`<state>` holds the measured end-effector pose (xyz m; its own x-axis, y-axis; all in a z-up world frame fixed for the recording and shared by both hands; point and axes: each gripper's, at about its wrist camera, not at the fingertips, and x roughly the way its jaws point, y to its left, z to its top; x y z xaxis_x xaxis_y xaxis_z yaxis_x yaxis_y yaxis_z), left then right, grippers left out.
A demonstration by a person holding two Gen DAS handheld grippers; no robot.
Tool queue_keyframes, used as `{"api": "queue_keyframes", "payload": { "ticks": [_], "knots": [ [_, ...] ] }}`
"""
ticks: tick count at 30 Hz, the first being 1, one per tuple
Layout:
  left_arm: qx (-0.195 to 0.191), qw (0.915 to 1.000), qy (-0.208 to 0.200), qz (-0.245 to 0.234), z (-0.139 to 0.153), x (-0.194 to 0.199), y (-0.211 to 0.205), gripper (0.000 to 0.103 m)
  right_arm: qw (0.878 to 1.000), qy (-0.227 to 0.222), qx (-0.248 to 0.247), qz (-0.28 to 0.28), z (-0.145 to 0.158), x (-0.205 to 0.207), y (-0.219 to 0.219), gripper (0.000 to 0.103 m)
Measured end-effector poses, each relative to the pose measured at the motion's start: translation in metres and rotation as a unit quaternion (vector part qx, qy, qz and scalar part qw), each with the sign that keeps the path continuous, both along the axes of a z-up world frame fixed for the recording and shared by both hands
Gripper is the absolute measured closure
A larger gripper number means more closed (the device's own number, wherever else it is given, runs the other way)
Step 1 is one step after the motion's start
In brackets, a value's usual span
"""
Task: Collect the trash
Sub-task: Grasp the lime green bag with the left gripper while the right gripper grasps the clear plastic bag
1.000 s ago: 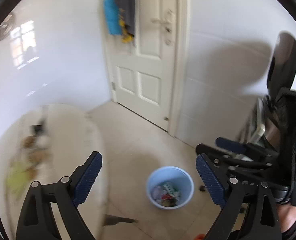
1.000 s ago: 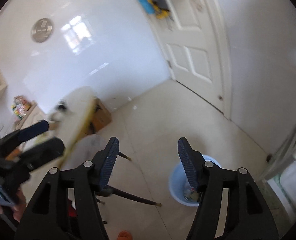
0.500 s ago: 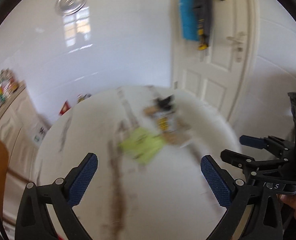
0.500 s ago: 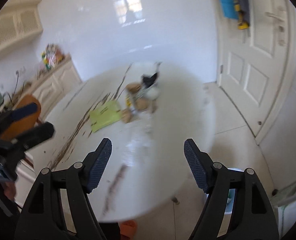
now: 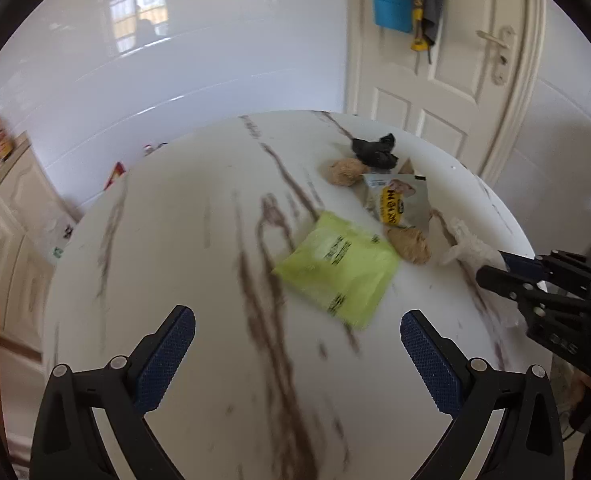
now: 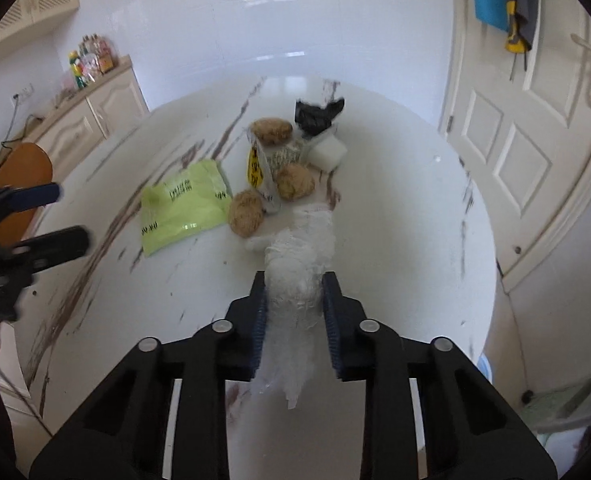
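Both grippers now over table (image 6: pixel 395 220); right jaws just closed on plastic wrap (image 6: pixel 295 280).

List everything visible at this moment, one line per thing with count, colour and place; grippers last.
table: 1, white marble with brown veins, round, fills the middle
green packet: 1, lime green, flat on the table, left of the pile
brown balls: 3, tan, crumpled, around the snack wrapper
snack wrapper: 1, pale with a yellow label, in the pile
black scrap: 1, black, far end of the pile
white block: 1, white, beside the black scrap
white plastic wrap: 1, translucent white, near the pile
door: 1, white, right; blue and grey cloths hang on it
cabinet: 1, cream, left wall, bottles on top
left gripper: open, above the table
right gripper: jaws have just closed on the white plastic wrap
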<state>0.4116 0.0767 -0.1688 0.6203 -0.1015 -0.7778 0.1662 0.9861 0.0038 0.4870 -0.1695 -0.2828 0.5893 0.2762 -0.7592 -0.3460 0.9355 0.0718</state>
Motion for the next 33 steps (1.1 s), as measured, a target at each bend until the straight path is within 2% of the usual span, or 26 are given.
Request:
{"api": "queue_keyframes", "payload": {
  "ticks": [4,7,9,10,14,17,20,21,23,25,27,33],
  "knots": [
    [0.006,0.9989,0.026,-0.040,-0.022,0.044,-0.008,0.002,1.000,0.000,0.027,0.003,0.005,0.003,-0.007,0.080],
    [0.019,0.9983,0.037,-0.041,-0.037,0.068,-0.015,0.004,0.999,0.002,0.046,0.002,0.006,0.005,-0.015,0.080],
    [0.020,0.9982,0.040,-0.040,-0.045,0.078,-0.016,0.007,0.999,0.004,0.054,0.002,0.007,0.006,-0.017,0.080],
    [0.018,0.9980,0.045,-0.042,-0.048,0.082,-0.018,0.014,0.998,0.003,0.059,0.004,0.007,0.006,-0.018,0.080],
    [-0.002,0.9976,0.049,-0.049,-0.056,0.092,-0.016,0.016,0.998,0.000,0.069,0.007,0.009,0.007,-0.021,0.080],
    [-0.007,0.9978,0.040,-0.052,-0.060,0.096,-0.015,0.022,0.997,0.003,0.076,0.008,0.008,0.009,-0.022,0.079],
    [-0.007,0.9979,0.035,-0.055,-0.058,0.093,-0.016,0.033,0.997,0.006,0.080,0.008,0.006,0.009,-0.022,0.079],
    [-0.009,0.9979,0.032,-0.056,-0.057,0.092,-0.016,0.040,0.997,0.007,0.082,0.008,0.004,0.009,-0.023,0.079],
    [-0.010,0.9979,0.030,-0.057,-0.057,0.090,-0.016,0.043,0.996,0.013,0.087,0.008,0.002,0.009,-0.024,0.079],
    [-0.011,0.9980,0.026,-0.057,-0.055,0.086,-0.015,0.060,0.996,0.015,0.088,0.007,0.000,0.008,-0.023,0.079],
    [-0.015,0.9982,0.022,-0.055,-0.051,0.081,-0.013,0.083,0.996,0.015,0.091,0.007,0.000,0.007,-0.023,0.079],
    [-0.026,0.9988,0.027,-0.031,-0.049,0.066,-0.003,0.091,0.995,0.005,0.095,0.013,0.011,-0.002,-0.019,0.079]
  ]
}}
